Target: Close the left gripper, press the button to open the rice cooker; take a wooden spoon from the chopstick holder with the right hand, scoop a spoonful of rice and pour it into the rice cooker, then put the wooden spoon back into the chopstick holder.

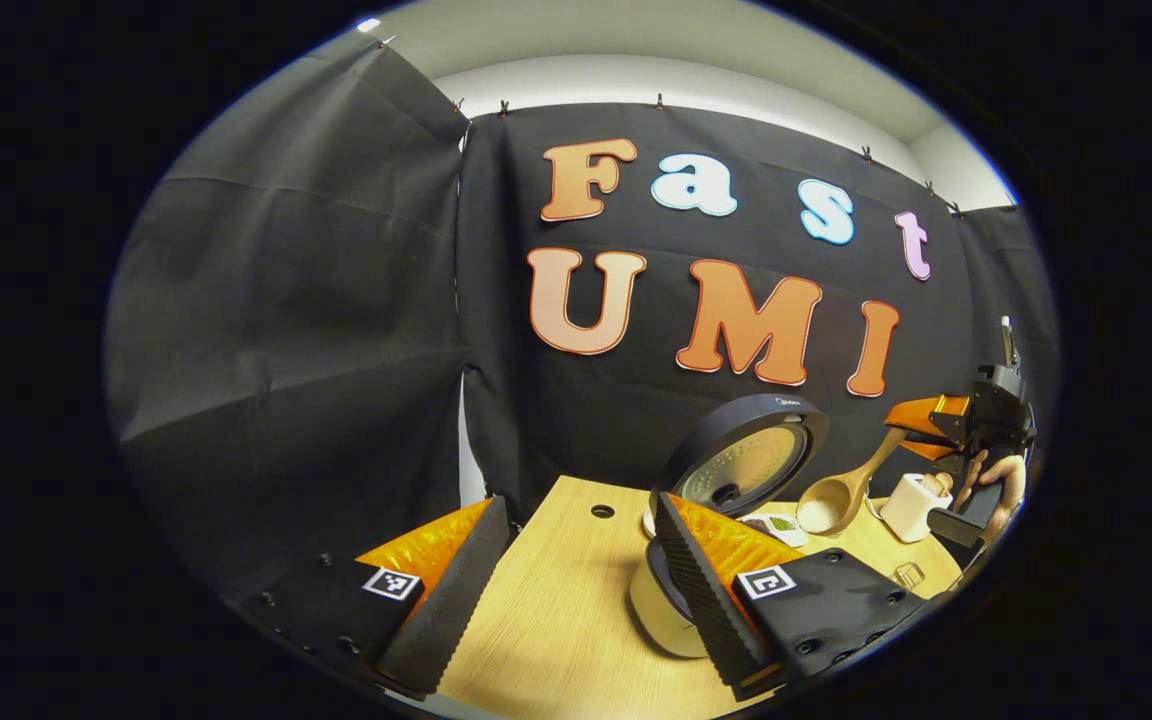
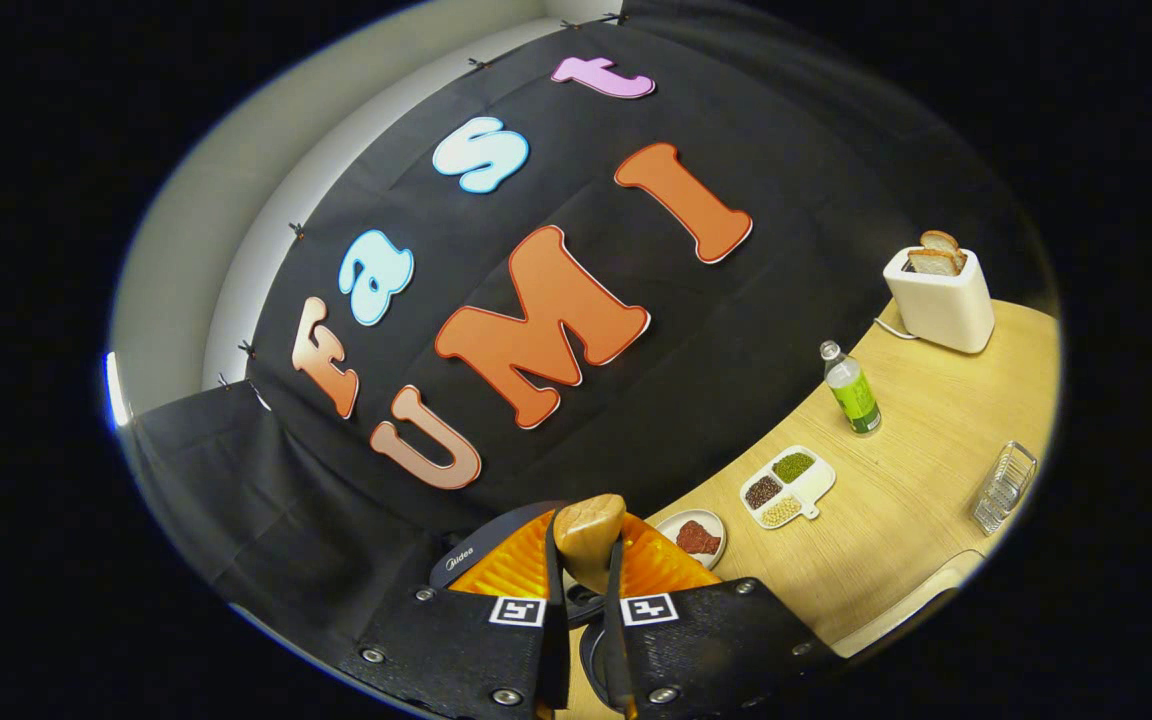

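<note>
Left gripper view showed the black-lidded rice cooker (image 1: 736,470) already open at 4 o'clock, the spread left gripper (image 1: 576,580) beside it; the right gripper (image 2: 584,580) pinched the pale wooden spoon (image 1: 841,490), loaded with rice, nearing the pot. Pouring and returning remained; a white divided grain dish (image 2: 786,487) and green bottle (image 2: 851,390) stood clear

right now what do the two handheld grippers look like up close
Each gripper, left and right, has a black body with round screws, a square black-and-white marker tag at each finger's base, and ridged finger faces. A bare hand holds the right one.
</note>
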